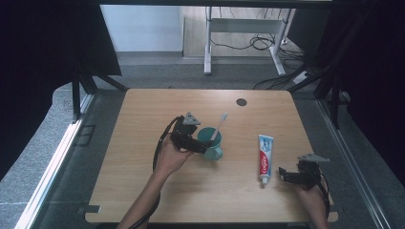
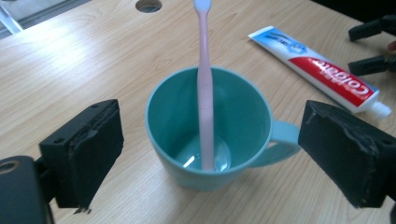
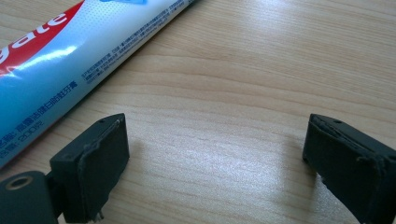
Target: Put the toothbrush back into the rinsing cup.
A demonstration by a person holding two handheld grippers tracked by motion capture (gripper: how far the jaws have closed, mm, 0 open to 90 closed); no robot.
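The left gripper (image 1: pixel 204 143) is hovering right beside the teal mug (image 2: pixel 208 128), its fingers (image 2: pixel 88 149) standing wide apart with nothing pressed between them. The pink toothbrush (image 2: pixel 204 88) is standing in the mug, foot at the bottom, leaning against the far rim with its white head sticking up well above it. The mug is sitting near the middle of the bench (image 1: pixel 143 181), its handle pointing toward the toothpaste tube (image 1: pixel 265 151), which is lying flat, well apart from the mug, cap toward the person.

The right gripper (image 1: pixel 285 173) is resting low over the bench just beside the cap end of the tube, its fingers (image 3: pixel 95 163) also spread wide and holding nothing.

Risks, as I judge them: the left fingers are sitting close on either side of the mug, so pulling the hand away carelessly could be knocking the mug or its handle and sliding it. The toothbrush is only leaning, not held; a bump on the rim could be tipping it out or swinging it round. On the right, the tube is smooth and glossy, so a pinch on its tapering edge could be slipping off or squeezing paste toward the cap.

Writing: the tube is showing "Colgate" in white on a red band; small printed lines, partly in Chinese characters, are running along its blue side, too fine to read.
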